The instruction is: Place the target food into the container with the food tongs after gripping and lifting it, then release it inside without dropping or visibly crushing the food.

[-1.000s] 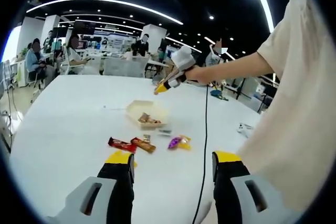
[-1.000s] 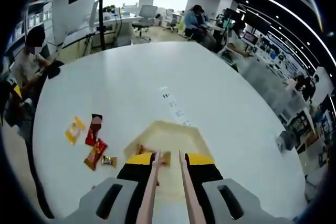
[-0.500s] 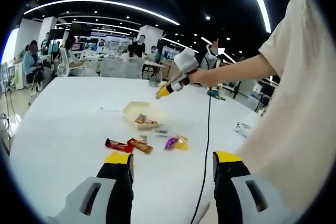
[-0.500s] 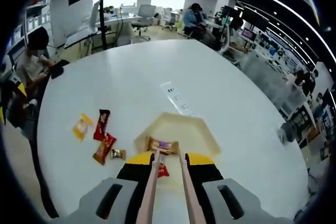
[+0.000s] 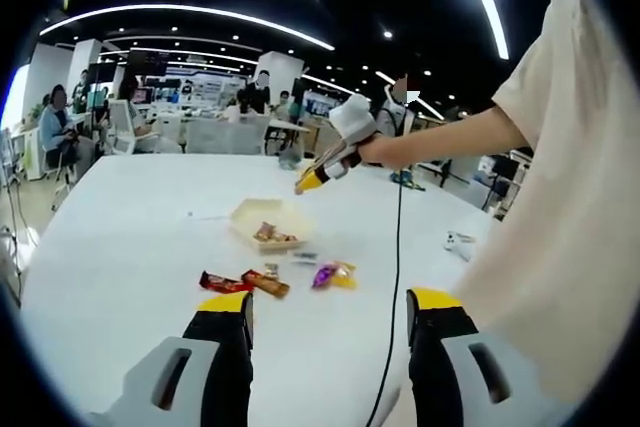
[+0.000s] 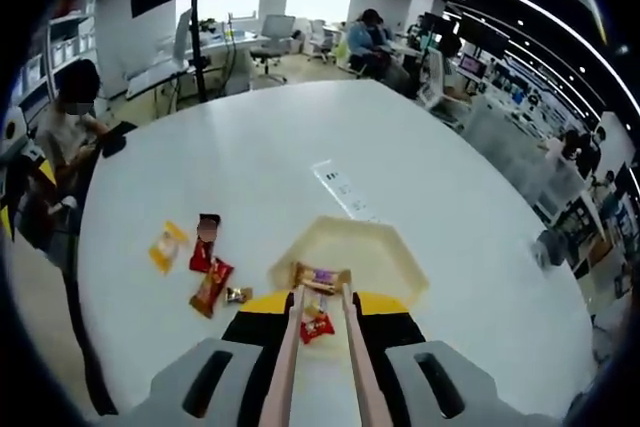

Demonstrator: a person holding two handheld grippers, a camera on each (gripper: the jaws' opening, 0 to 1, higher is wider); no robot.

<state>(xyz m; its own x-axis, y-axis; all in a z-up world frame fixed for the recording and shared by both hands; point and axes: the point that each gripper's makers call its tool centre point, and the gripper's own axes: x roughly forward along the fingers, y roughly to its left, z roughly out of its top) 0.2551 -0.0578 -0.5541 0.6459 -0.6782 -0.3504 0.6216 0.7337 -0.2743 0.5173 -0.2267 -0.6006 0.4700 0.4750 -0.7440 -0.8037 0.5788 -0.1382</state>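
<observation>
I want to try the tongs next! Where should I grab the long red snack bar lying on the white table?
Grip the long red snack bar across its narrow middle, coming straight down from above. It lies flat, so the tongs can close on its long edges. Squeeze gently.

The left gripper (image 5: 328,342) is showing black jaws with yellow tips on grey housings; the right gripper (image 6: 318,319) is matching it. The person is wearing a cream short sleeve (image 5: 560,87).
</observation>
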